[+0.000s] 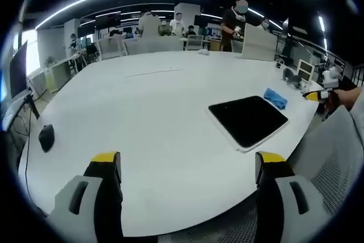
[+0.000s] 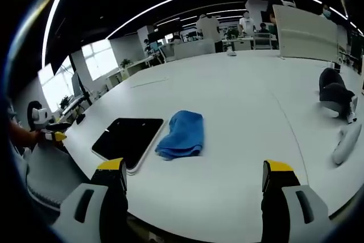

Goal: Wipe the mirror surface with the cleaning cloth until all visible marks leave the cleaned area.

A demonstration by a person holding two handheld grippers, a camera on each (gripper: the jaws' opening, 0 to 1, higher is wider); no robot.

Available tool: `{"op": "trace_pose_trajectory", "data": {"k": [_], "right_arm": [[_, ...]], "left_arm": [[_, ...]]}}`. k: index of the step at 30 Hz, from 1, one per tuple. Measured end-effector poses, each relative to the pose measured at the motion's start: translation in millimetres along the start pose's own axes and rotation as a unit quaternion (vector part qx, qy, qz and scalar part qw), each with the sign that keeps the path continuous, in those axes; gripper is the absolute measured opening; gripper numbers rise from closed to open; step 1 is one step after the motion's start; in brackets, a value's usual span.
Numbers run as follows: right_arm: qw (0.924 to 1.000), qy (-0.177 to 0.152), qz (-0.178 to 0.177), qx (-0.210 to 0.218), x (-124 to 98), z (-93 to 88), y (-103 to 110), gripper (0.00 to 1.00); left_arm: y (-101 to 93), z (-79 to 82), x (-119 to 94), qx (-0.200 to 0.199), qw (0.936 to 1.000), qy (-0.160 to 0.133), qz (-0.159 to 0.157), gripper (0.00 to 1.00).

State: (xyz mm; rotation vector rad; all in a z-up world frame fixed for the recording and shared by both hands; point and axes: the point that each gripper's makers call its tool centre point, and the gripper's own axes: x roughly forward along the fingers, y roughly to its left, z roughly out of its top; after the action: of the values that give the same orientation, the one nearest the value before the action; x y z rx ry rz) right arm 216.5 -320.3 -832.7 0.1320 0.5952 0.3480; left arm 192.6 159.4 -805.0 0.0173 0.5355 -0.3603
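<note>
While untouched, cloth (image 2: pixel 182 135) beside mirror (image 2: pixel 128 136)

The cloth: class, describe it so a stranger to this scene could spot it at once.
Start at the big white table. Near its edge lies a flat dark mirror; the cloth sits crumpled right beside it. It is the one soft blue thing there.

One mirror (image 2: pixel 128 135), one cleaning cloth (image 2: pixel 183 134), one table (image 1: pixel 148 118), two grippers (image 1: pixel 187 166) (image 2: pixel 193 173).
</note>
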Motion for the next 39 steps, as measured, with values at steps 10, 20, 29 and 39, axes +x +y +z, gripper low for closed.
{"op": "trace_pose_trajectory", "data": {"k": [10, 20, 29, 39], "right_arm": [[1.0, -0.004, 0.005, 0.004, 1.1, 0.2, 3.0, 0.99], [0.9999, 0.003, 0.002, 0.014, -2.0, -7.5, -0.9, 0.98], [0.9999, 0.001, 0.003, 0.014, -0.5, -3.5, -4.5, 0.99], [0.9999, 0.006, 0.004, 0.01, -1.8, -2.0, -6.4, 0.99]], "left_arm": [[5.2, -4.5, 4.0, 0.008, 1.0, 0.003, -0.002, 0.99], [-6.1, 1.1, -0.5, 0.012, 0.9999, 0.006, 0.002, 0.95], [-10.4, 0.7, 1.7, 0.01, 0.9999, 0.007, -0.008, 0.99], [-9.6, 3.8, 2.3, 0.011, 0.9999, 0.002, -0.004, 0.99]]}}
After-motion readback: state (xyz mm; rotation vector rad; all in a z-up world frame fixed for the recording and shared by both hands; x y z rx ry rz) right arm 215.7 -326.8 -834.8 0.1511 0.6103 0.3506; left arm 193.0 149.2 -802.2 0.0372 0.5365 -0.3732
